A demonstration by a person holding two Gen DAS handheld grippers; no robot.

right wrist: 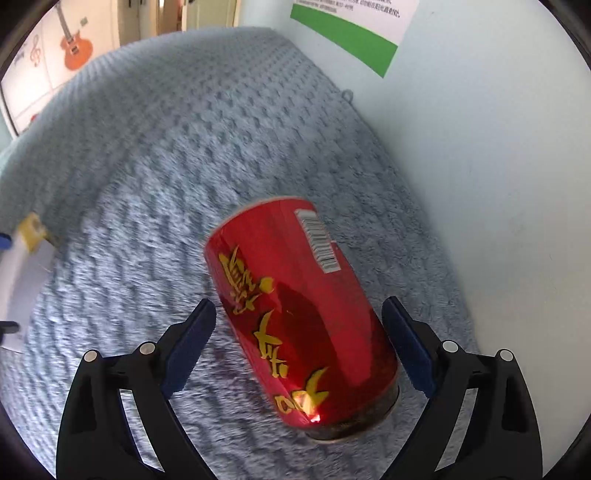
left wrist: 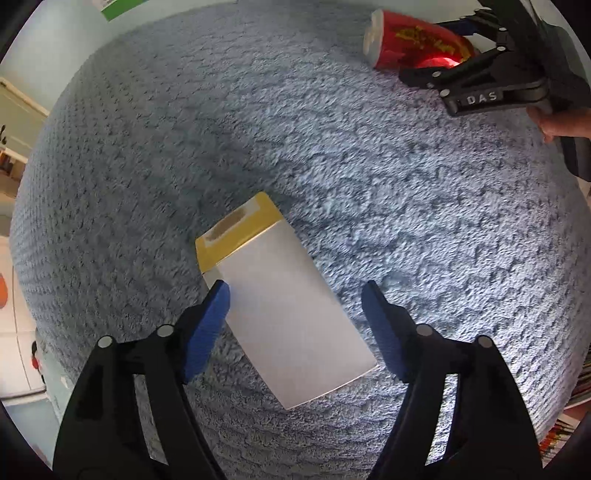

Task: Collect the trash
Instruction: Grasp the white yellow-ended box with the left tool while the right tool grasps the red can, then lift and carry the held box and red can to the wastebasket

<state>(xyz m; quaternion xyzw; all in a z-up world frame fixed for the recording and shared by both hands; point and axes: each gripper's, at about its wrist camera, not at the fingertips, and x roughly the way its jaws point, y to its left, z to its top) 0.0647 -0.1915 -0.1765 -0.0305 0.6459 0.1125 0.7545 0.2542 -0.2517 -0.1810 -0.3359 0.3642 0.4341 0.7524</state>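
A white carton with a yellow end (left wrist: 284, 306) lies flat on the blue-grey textured blanket (left wrist: 406, 206). My left gripper (left wrist: 295, 291) is open, its blue fingers on either side of the carton, just above it. A red can with yellow characters (right wrist: 295, 314) lies on its side on the blanket. My right gripper (right wrist: 299, 308) is open with the can between its fingers; it also shows in the left wrist view (left wrist: 461, 48) beside the can (left wrist: 410, 44). The carton shows at the left edge of the right wrist view (right wrist: 26, 258).
A pale blue wall (right wrist: 480, 184) with a white and green poster (right wrist: 351, 29) runs close along the can's right side. A guitar picture (right wrist: 75, 48) hangs on the far wall. Colourful books or papers (left wrist: 561, 432) lie past the blanket's right edge.
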